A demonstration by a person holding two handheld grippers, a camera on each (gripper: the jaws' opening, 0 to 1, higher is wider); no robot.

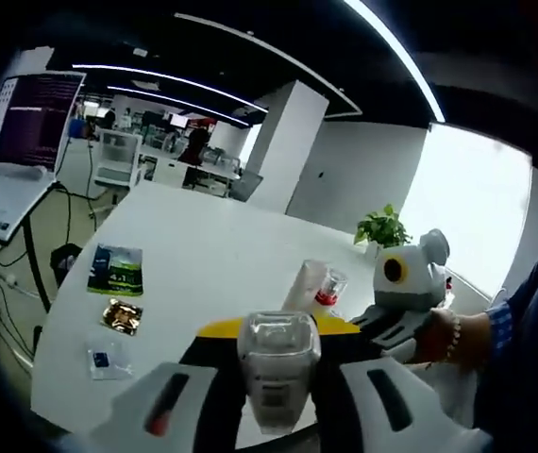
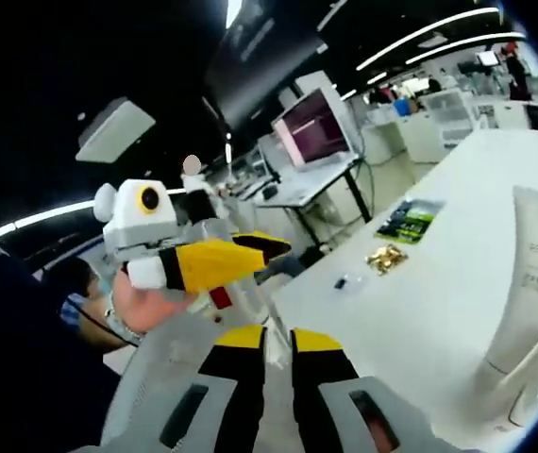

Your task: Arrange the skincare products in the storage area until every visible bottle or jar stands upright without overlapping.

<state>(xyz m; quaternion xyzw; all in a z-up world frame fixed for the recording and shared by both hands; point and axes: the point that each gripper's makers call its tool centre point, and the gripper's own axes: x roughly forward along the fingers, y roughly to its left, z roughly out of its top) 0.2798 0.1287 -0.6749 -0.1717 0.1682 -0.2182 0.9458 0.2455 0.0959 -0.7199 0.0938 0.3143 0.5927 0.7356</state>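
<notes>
One clear bottle (image 1: 277,370) sits clamped in the left tool (image 1: 278,396); right tool (image 2: 267,363) closed.

1. Most of the white table (image 1: 203,255) is bare in the left gripper view, so there's plenty of room across the middle.
2. Near its left edge lie a green packet (image 1: 116,270), a gold sachet (image 1: 122,316) and a small clear sachet (image 1: 106,360), all flat and low.
3. A white tube (image 2: 529,283) stands at the right in the right gripper view, blocking that side.
4. A potted plant (image 1: 380,229) sits at the far edge.
</notes>
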